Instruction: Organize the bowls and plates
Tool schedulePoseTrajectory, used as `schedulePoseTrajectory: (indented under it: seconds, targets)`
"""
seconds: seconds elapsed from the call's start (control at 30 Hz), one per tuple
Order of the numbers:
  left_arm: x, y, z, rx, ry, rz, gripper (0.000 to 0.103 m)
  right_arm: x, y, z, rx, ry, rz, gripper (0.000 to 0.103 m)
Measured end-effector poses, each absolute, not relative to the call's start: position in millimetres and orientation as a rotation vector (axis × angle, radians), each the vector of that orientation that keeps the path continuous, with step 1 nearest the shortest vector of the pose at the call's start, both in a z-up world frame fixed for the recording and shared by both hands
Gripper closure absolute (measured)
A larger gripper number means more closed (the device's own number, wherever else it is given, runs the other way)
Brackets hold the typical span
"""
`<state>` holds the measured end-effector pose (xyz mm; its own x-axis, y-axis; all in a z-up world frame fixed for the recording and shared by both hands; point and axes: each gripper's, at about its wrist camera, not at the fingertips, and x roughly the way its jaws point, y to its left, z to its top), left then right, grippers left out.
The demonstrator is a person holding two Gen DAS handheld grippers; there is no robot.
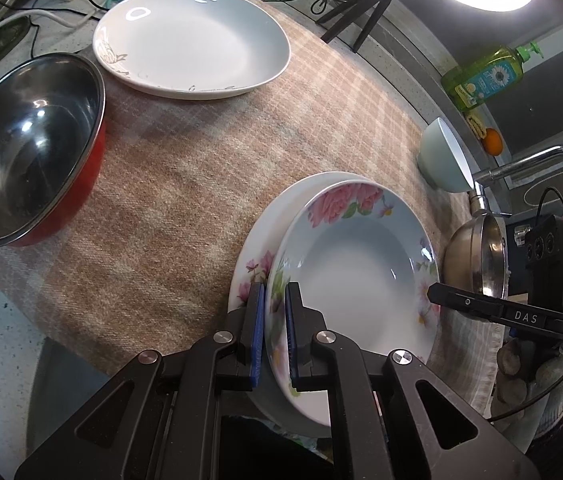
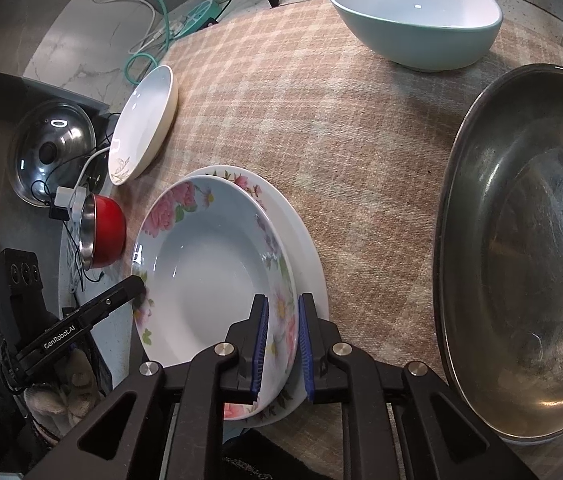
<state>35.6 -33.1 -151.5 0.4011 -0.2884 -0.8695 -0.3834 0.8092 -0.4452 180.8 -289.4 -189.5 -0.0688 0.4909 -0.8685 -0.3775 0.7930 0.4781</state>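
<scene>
A deep floral plate (image 1: 361, 272) (image 2: 209, 280) lies over a wider flowered plate (image 1: 253, 256) (image 2: 309, 248) on the checked cloth. My left gripper (image 1: 274, 320) is shut on the deep plate's left rim, blue pads pressed on both faces. In the right wrist view its fingertip (image 2: 133, 284) shows at that same edge. My right gripper (image 2: 283, 340) straddles the opposite rim, with a thin gap showing beside its outer pad. One of its fingers (image 1: 437, 294) reaches over that rim in the left wrist view. Whether the deep plate rests fully on the lower one I cannot tell.
On the cloth (image 1: 201, 152) also stand a red bowl with a steel inside (image 1: 29, 152) (image 2: 105, 236), a plain white plate (image 1: 193, 36) (image 2: 145, 120), a teal bowl (image 1: 441, 156) (image 2: 413, 12) and a steel bowl (image 1: 477, 256) (image 2: 521, 264). Cables, a pot lid (image 2: 49, 148) and a soap bottle (image 1: 485, 76) surround it.
</scene>
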Motion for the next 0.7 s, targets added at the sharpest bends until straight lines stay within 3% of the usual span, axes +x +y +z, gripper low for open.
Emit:
schedulePoseTrajectory:
  seconds: [0.7]
  targets:
    - [30,-26,-138,-0.64,1.149,0.084,0.092,177,-291,-183,0.057,1.444,0.696,0.08]
